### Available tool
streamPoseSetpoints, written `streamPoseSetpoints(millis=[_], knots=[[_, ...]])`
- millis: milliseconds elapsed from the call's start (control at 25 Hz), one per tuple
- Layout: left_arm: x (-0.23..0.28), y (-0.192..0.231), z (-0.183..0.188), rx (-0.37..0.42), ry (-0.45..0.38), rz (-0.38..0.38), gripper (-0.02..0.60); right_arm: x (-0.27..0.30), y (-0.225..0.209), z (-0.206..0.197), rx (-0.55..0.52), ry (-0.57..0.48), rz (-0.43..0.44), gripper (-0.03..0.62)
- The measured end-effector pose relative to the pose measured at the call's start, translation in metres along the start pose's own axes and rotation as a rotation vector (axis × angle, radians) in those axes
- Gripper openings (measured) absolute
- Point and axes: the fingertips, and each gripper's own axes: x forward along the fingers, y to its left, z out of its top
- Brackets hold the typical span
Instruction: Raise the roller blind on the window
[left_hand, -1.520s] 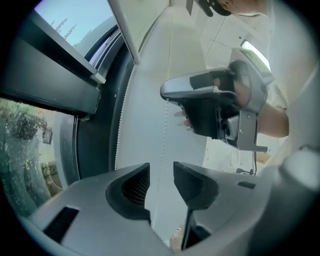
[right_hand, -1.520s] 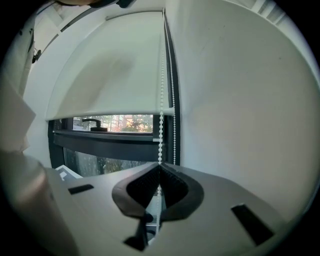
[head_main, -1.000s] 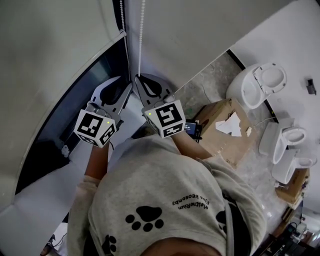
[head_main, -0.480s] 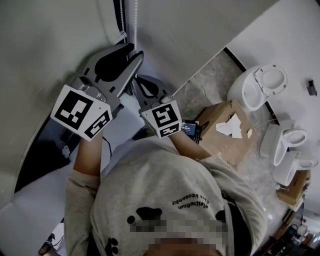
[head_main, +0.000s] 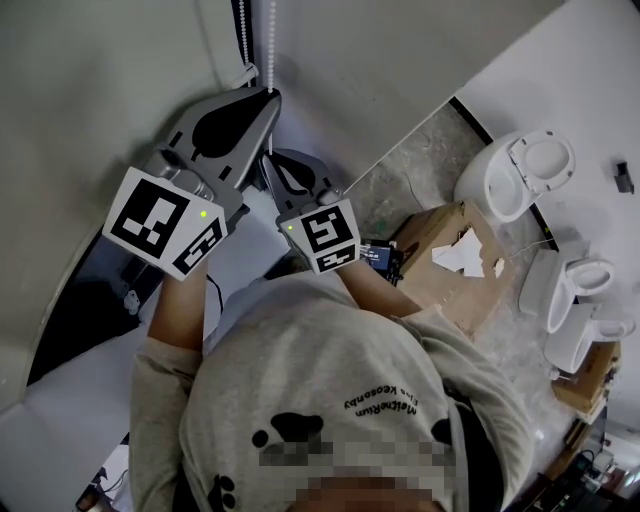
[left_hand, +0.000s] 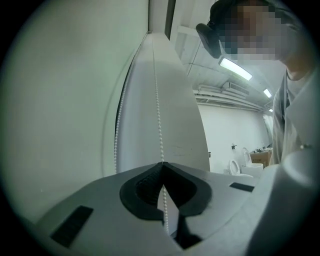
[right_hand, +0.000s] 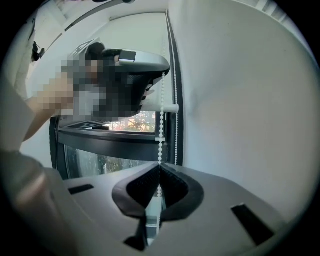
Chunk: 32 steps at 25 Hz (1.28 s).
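Note:
The white bead chain (head_main: 272, 40) hangs in two strands beside the dark window frame (head_main: 120, 250). My left gripper (head_main: 270, 96) is raised; its jaws have just been closing and are now shut on one strand. In the left gripper view that strand (left_hand: 158, 110) runs down into the left gripper (left_hand: 162, 163). My right gripper (head_main: 272, 162) sits lower, shut on the same strand. The right gripper view shows the chain (right_hand: 161, 115) entering the right gripper (right_hand: 159, 166), with the left gripper (right_hand: 161, 71) above. The pale blind (right_hand: 135, 35) covers the upper window.
Window glass (right_hand: 132, 123) shows below the blind. A second chain strand (right_hand: 176, 100) hangs along the wall edge. On the floor to the right stand a white toilet (head_main: 515, 170), more toilets (head_main: 580, 290) and an open cardboard box (head_main: 455, 260).
My left gripper has risen from beside the right gripper to well above it and has closed on the chain strand. The right gripper has stayed in place, shut.

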Motion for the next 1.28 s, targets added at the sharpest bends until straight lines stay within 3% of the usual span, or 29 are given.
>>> streamPoseSetpoints(millis=[480,800,1280], knots=[[-0.004,-0.007,-0.076,-0.078,0.088,0.015,0.009,0.003,0.004,-0.077,0.019,0.139,-0.010,0.009],[-0.006,-0.013,-0.128,-0.155,0.156,0.030,0.009,0.001,0.005,-0.129,0.096,0.267,0.012,0.009],[-0.011,-0.020,-0.179,-0.218,0.208,0.069,0.009,-0.003,0.011,-0.180,0.115,0.406,0.033,0.009]])
